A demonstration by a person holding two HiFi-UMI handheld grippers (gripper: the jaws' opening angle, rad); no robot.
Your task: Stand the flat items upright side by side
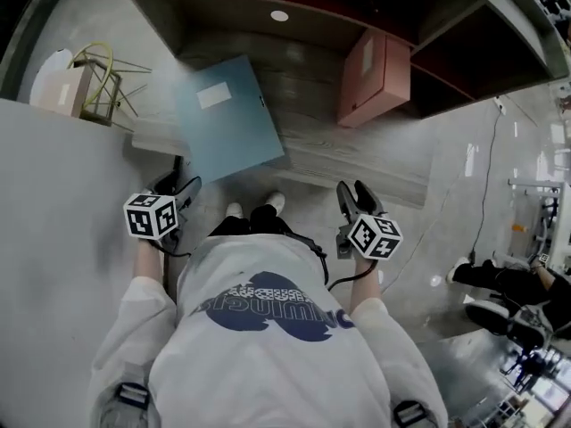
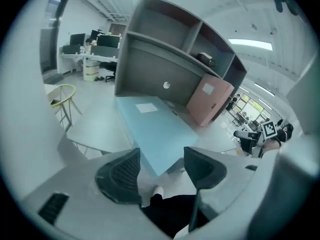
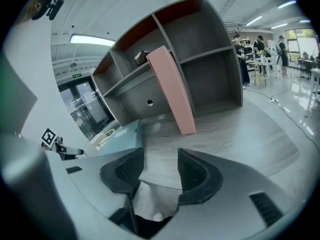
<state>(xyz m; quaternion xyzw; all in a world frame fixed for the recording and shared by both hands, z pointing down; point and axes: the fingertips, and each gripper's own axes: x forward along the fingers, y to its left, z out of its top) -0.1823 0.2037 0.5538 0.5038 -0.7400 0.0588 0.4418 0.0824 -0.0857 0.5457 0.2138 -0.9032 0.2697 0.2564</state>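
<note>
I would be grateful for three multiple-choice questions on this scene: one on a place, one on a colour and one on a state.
1. Where is the blue folder?
A) flat on the desk
B) on a chair
C) on the floor

2. What colour is the standing folder in the shelf unit?
A) green
B) pink
C) yellow

3. How is the left gripper?
A) shut on the blue folder
B) shut on nothing
C) open, empty

Answers: 1 A, it lies flat, one corner past the desk's front edge; 2 B, it is plainly pink; 3 C, its jaws stand apart with nothing between them.
</note>
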